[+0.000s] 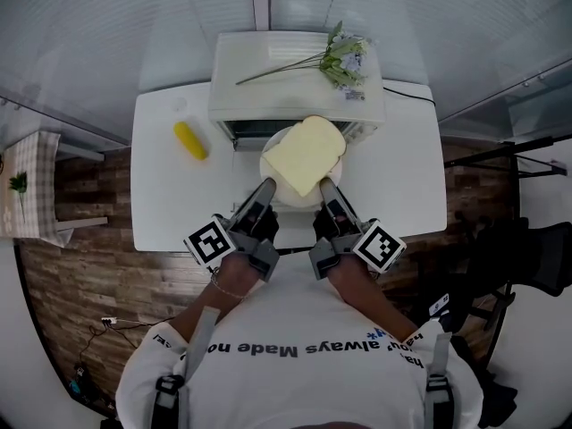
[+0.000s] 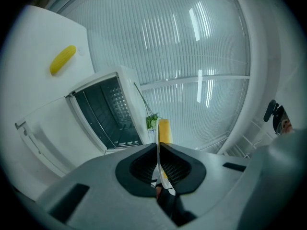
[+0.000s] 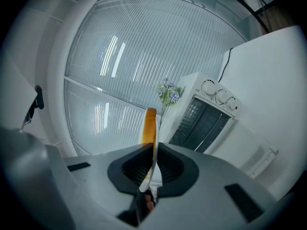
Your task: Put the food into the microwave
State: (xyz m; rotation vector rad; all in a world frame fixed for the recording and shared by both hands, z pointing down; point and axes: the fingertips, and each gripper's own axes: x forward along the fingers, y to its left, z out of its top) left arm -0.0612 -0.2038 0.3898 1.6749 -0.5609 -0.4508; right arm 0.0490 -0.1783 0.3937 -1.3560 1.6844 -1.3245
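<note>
Right at the open microwave (image 1: 295,70), the plate (image 1: 273,141) with bread (image 1: 304,155) is up in the air, its rim pinched by left gripper (image 1: 264,189) and right gripper (image 1: 327,186). Probably not inside yet, so sliding it in is what's left. Corn (image 1: 189,139) untouched.

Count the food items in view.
2. Bread on the plate, gripped by the left gripper and right gripper before the microwave; corn on the table, left of it. Some may hide inside.

The left gripper (image 1: 265,189) and right gripper (image 1: 327,187) hold a plate (image 1: 276,139) bearing bread (image 1: 304,155) just before the open microwave (image 1: 295,70).
</note>
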